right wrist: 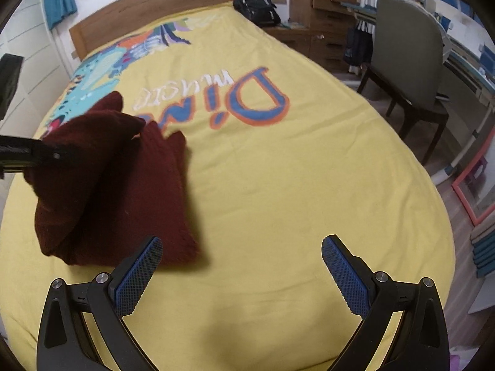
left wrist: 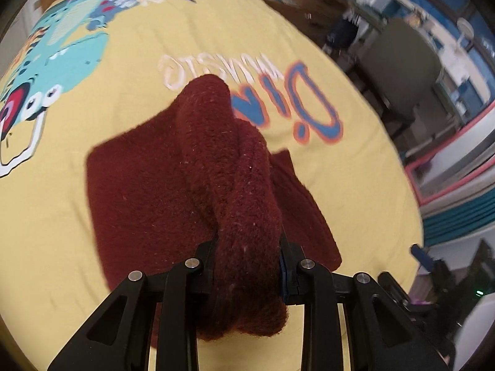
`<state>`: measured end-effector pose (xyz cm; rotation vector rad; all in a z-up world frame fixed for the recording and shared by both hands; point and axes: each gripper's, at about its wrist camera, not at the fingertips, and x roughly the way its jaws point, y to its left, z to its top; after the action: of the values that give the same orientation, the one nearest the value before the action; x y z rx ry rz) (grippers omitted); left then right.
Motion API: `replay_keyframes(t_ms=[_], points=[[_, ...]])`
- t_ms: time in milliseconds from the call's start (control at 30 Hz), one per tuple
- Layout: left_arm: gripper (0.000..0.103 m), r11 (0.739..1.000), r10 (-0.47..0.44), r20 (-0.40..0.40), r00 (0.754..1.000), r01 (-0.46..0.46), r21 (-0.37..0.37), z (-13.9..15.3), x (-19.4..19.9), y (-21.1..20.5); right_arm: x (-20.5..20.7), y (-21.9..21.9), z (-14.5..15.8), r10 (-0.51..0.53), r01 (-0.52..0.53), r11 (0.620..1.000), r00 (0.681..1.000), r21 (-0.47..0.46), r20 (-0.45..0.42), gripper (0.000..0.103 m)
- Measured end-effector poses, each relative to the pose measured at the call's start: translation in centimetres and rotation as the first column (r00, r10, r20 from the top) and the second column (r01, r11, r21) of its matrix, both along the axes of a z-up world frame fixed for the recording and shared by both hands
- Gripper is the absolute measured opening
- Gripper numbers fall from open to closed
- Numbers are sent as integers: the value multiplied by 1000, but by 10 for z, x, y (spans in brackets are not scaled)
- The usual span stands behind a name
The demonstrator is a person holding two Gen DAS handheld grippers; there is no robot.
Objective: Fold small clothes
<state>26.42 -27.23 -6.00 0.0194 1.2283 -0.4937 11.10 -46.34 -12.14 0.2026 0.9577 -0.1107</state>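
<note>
Maroon knit garment (left wrist: 198, 191) pinched in left hand-held gripper (left wrist: 247, 266), probably half lifted off yellow bedspread (right wrist: 278, 185), right hand-held gripper (right wrist: 241, 275) wide open beside it, empty

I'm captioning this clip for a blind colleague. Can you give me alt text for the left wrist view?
The left claw is shut on a raised fold of a dark red sweater, the rest lying on a yellow bedspread printed with a cartoon dinosaur. A grey chair stands blurred beside the bed.

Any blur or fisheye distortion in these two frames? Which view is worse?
Left wrist: worse, motion smear on the bedspread print and the room at right; the maroon garment in the left gripper fairly sharp. Right wrist: sharper on the right gripper, garment soft-edged. Both bow the bed, with dark corners.
</note>
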Motion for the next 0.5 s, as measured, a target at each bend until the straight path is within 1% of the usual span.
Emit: replay_keyframes(t_ms=[67,167,200,267,333,433,500], points=[[23,998,-4,-8,1000,4,65,-22,-4,-17,-2,-4,-8,-5,5,1000,1000,6,-26,103],[27,992,0,-15,1000,2,125,-40,-13,-17,-7,-6,-17,-14,14,1000,999,8,-41,103],[28,991,3,-11,1000,-2,135,-43,-13,-17,-8,-6,-19,-14,15,1000,999,9,-44,103],[36,989,3,11,1000,-5,150,-47,-14,-15,-10,-5,-22,-16,16,1000,999,11,-49,103],[43,985,-8,13,1000,5,173,-50,-12,-18,-12,-5,-24,-16,17,1000,998,13,-54,103],[46,979,-6,-9,1000,8,204,-53,-11,-14,-12,-4,-24,-15,16,1000,998,12,-56,103],[51,977,6,1,1000,-6,211,-53,-10,-15,-11,-3,-23,-11,12,1000,998,5,-58,103]])
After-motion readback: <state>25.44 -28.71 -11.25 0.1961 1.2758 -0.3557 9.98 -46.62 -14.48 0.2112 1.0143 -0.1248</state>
